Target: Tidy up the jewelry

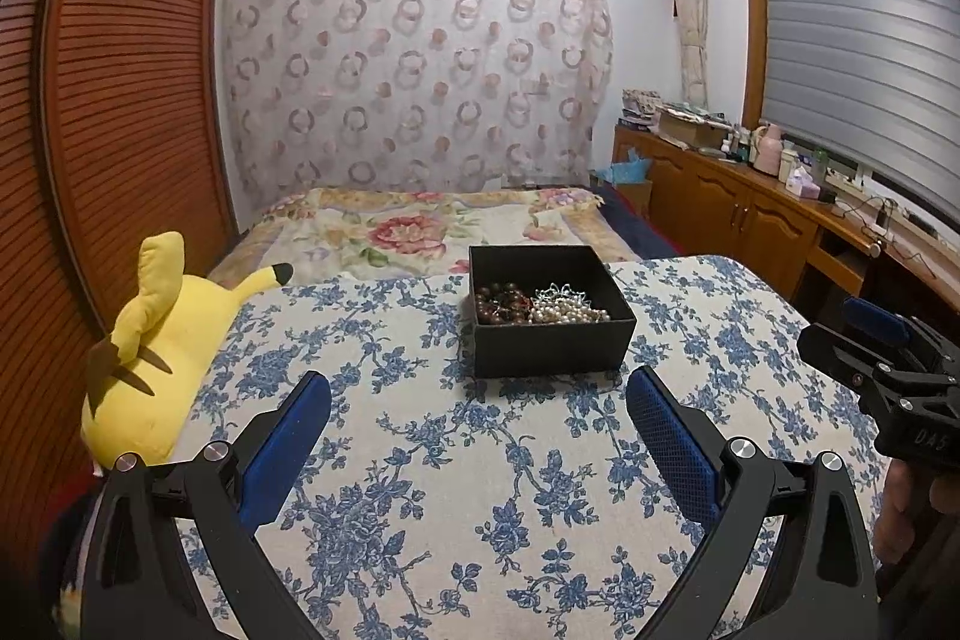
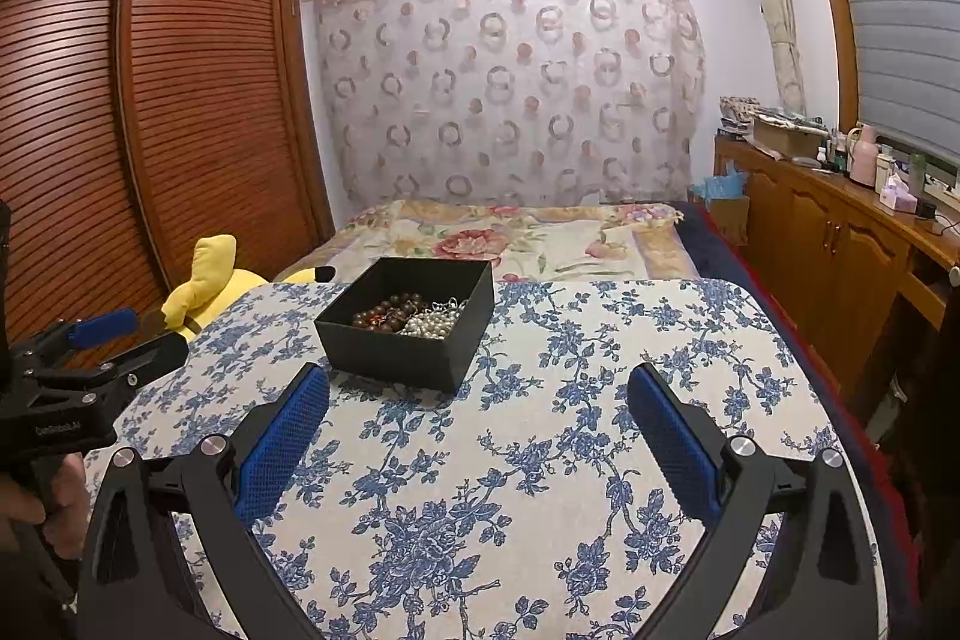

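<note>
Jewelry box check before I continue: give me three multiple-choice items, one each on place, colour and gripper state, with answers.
1. Where does the black box stand?
A. on the floral cloth
B. on the bed
C. on the cabinet

2. What colour are the beads on the box's left side?
A. green
B. dark brown
C. blue

3. How are both grippers?
A. shut on pearls
B. shut empty
C. open and empty

Answers:
1 A: the floral cloth lies under it.
2 B: dark brown beside the white pearls.
3 C: left gripper and right gripper show wide gaps.
</note>
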Tool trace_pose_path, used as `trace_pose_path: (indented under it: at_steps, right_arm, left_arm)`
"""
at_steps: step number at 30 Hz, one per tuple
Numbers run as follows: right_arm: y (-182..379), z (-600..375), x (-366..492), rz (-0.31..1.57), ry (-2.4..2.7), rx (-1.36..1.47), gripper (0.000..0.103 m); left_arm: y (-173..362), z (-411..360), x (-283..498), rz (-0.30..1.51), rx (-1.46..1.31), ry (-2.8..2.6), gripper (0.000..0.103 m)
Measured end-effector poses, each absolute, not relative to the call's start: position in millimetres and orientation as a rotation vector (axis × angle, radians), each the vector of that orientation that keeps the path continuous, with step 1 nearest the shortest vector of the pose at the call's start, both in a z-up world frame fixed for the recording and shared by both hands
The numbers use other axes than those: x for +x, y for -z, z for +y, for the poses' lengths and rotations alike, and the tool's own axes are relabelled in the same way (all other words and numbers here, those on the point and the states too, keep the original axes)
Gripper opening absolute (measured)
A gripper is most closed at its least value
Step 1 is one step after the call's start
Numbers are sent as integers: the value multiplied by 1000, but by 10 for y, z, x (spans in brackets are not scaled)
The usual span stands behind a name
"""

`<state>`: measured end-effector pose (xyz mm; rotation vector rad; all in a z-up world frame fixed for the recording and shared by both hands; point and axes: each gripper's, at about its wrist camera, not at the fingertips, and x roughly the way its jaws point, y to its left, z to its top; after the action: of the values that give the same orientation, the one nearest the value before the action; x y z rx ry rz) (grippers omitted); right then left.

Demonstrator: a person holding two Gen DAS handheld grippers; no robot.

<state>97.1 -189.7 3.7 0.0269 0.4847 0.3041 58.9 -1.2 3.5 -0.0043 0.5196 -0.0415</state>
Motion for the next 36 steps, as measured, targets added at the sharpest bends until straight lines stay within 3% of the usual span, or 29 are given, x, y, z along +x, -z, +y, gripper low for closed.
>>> trace_pose_path:
  at_steps: [36]
  right_arm:
    - [-29,-1900,960,480,-302,31,100]
  left_arm:
    - [-114,-21,574,507,-2,40,95]
